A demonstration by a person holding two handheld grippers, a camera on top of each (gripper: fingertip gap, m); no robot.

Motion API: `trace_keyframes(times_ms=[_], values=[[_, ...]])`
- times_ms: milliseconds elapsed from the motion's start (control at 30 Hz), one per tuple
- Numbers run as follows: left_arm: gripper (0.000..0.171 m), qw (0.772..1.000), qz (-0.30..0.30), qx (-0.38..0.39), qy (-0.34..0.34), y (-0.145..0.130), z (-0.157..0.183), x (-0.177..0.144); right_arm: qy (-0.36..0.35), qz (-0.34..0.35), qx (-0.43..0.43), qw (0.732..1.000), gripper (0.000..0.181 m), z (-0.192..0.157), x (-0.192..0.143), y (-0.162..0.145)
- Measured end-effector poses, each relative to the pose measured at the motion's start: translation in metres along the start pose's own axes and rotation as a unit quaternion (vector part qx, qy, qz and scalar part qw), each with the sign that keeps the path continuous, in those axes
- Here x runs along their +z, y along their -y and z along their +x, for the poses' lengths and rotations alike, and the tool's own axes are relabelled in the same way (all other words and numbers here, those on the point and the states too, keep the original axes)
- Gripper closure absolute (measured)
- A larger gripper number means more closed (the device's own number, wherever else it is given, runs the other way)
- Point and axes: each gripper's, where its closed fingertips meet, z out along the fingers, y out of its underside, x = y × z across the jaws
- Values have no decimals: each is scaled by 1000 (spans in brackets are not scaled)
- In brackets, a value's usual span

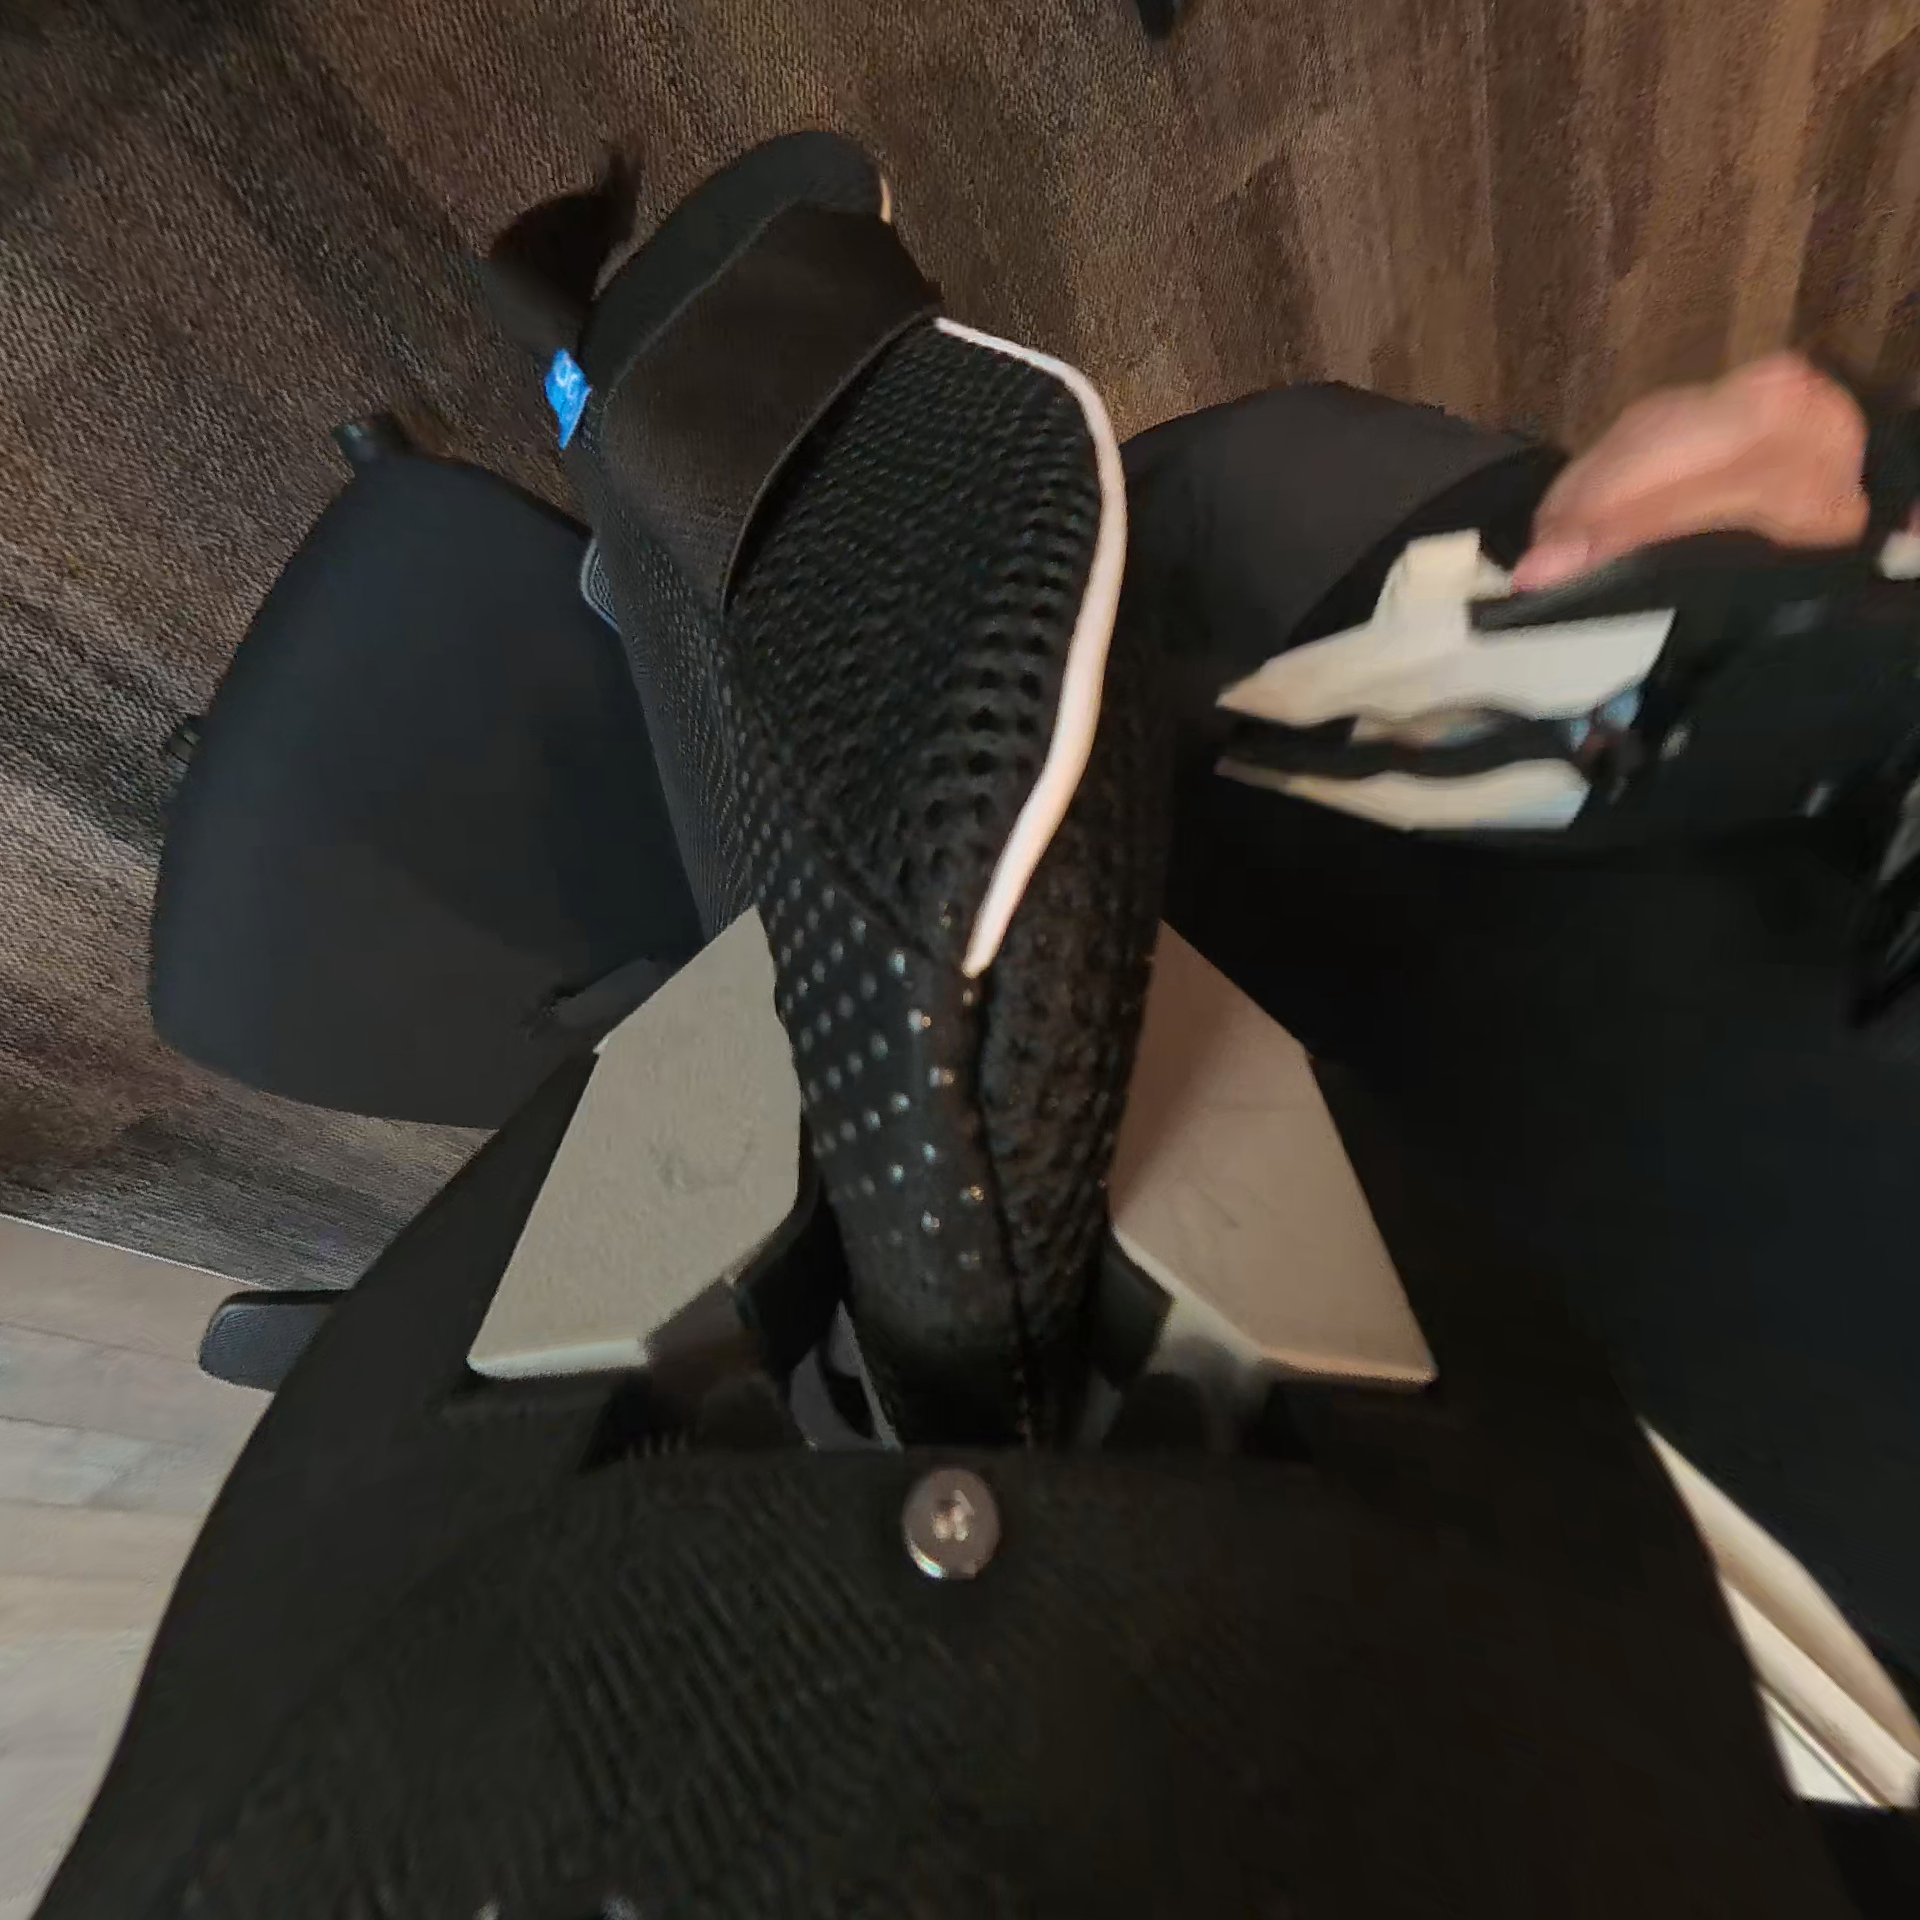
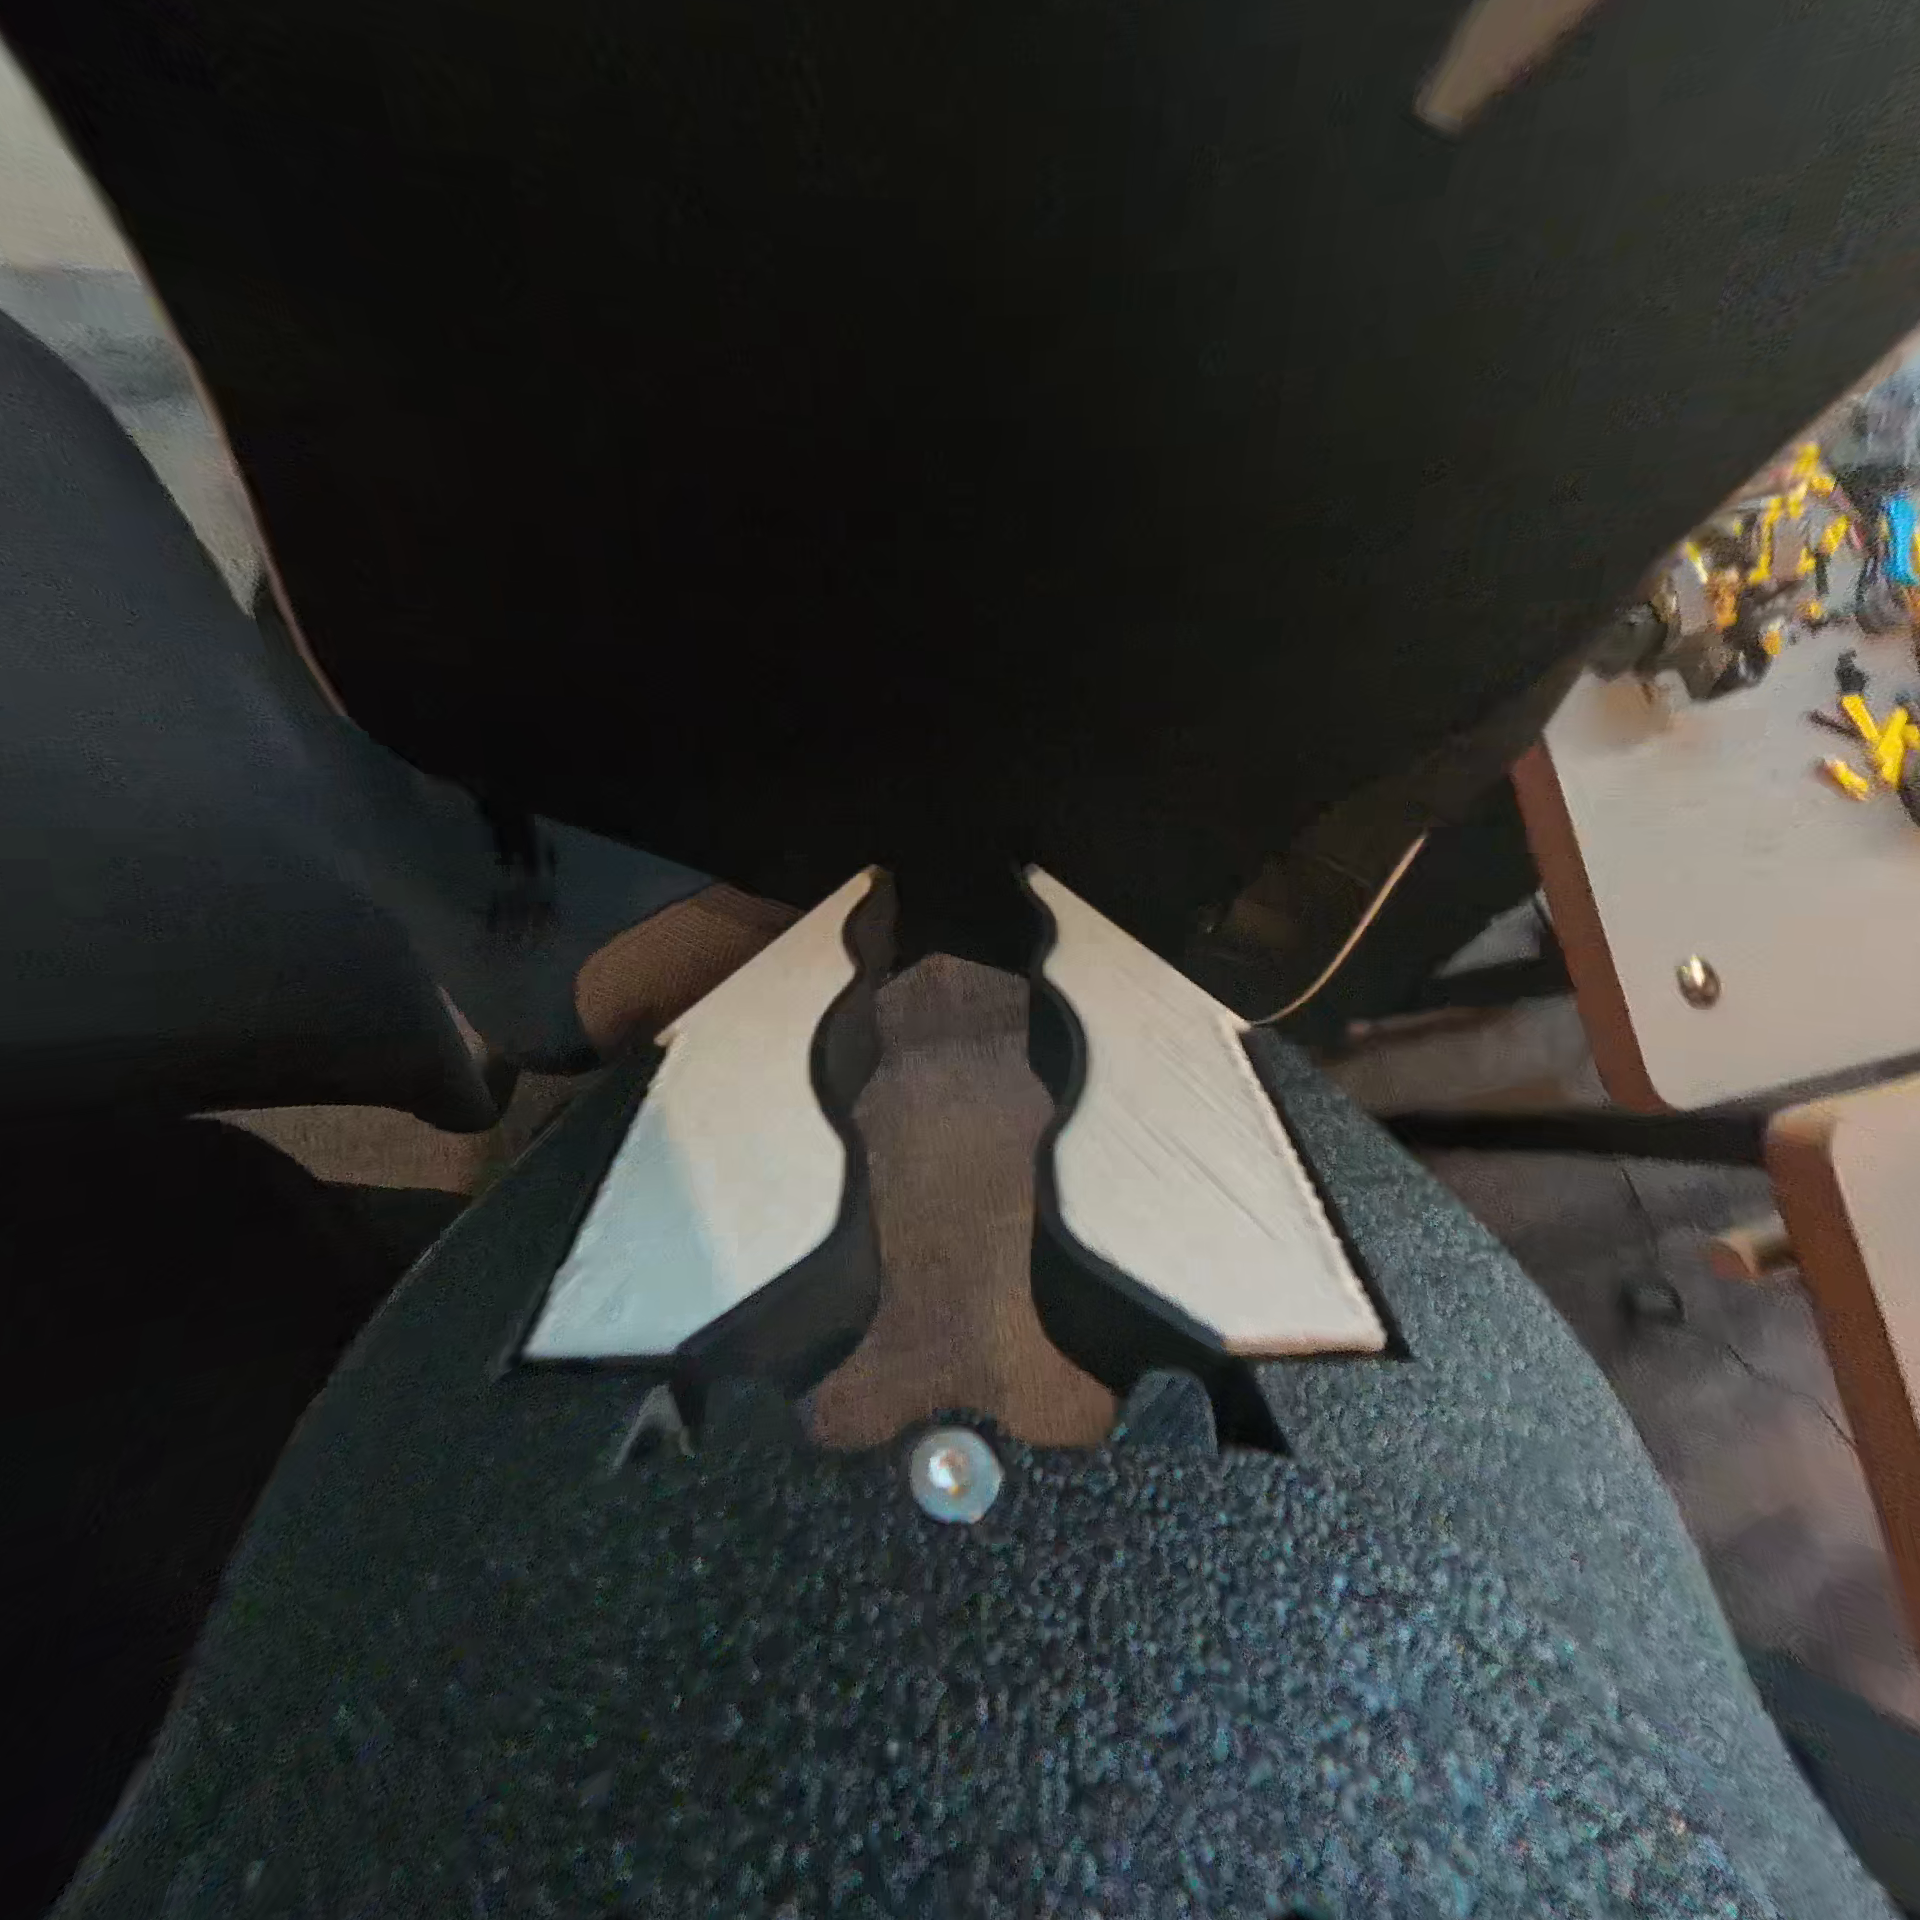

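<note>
Between left gripper (image 1: 935, 1039) jaws, clamped black mesh strap (image 1: 914, 665) with blue tag (image 1: 568, 397); right gripper (image 2: 956, 914) jaws pinching black fabric (image 2: 831, 416).

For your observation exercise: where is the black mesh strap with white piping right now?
In the left wrist view, the black mesh strap with white piping stands centre frame, clamped between the left gripper's fingers, above the brown carpet.

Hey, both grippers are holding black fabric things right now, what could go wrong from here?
1. The right gripper pinches only a small fold of the black fabric at its fingertips, so it may slip out.
2. The left gripper holds the black mesh padded strap deep between its fingers; its loose webbing strap might snag.
</note>
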Motion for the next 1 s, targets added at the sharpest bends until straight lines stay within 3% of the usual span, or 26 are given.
trace_keyframes(times_ms=[33, 100, 200, 300, 567, 700, 1000], values=[[122, 1000, -2, -10, -7, 5, -4, 0, -13, -15, 0, 1000, 158, 1, 7, 9], [121, 1000, -4, -20, -21, 13, -12, -1, -19, -6, -4, 1000, 158, -4, 20, 27], [119, 999, -7, -26, -29, 16, -23, -3, 11, -16, 29, 999, 124, -20, 39, 33], [119, 999, -4, -32, -25, 16, -35, -5, 32, -16, 64, 997, 108, -31, 47, 35], [117, 998, 10, -57, -30, 10, -57, -10, 65, 37, 47, 996, 99, -29, 4, 68], [116, 995, 19, -88, -33, 7, -71, -12, 87, 50, 33, 994, 99, -17, -29, 51], [117, 971, 50, -232, -37, -2, -95, -13, 147, 65, 25, 987, 98, 17, -98, -25]])
